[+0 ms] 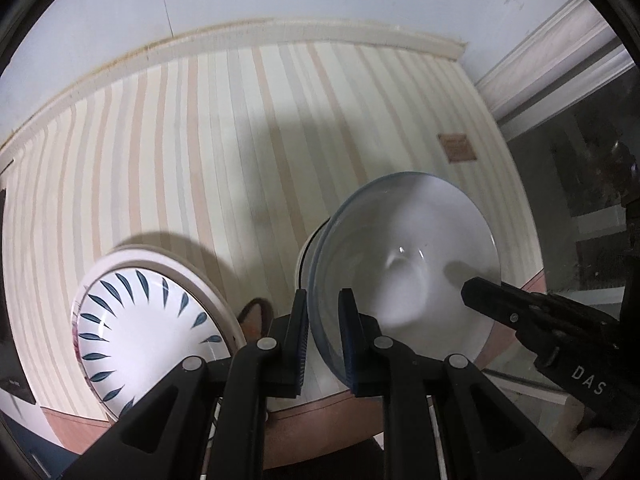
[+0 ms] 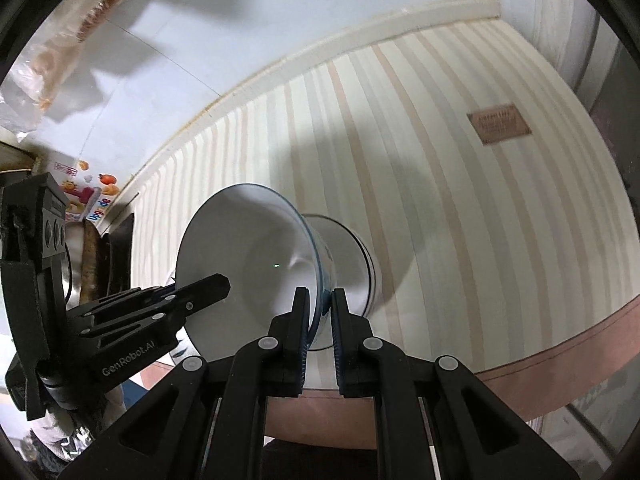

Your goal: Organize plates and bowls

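While both grippers share one load, look at the left gripper (image 1: 323,334): its blue-padded jaws are pinching the near rim of the white ceramic bowl with a thin blue rim line (image 1: 404,264). Over on the other side, the right gripper (image 2: 320,334) is pinching the opposite edge of the same bowl (image 2: 248,256), one pad inside the wall, one outside. So the bowl is tipped steeply on its side, mouth towards the left gripper, held up over the cream-and-tan striped counter (image 1: 208,152); whether its round foot touches the cloth I cannot tell.

Judging by the task, the bowl is being carried to a stack. Best played level and slow: glazed ceramic is slick in narrow pads, so both grips should move together, no twisting against each other, and lower it gently.

The bowl itself is plain glossy white inside, deep, flaring from a small base. To its left sits a white bowl patterned with dark blue leaf strokes (image 1: 148,332), resting on a wide cream plate (image 1: 180,264), a likely destination.
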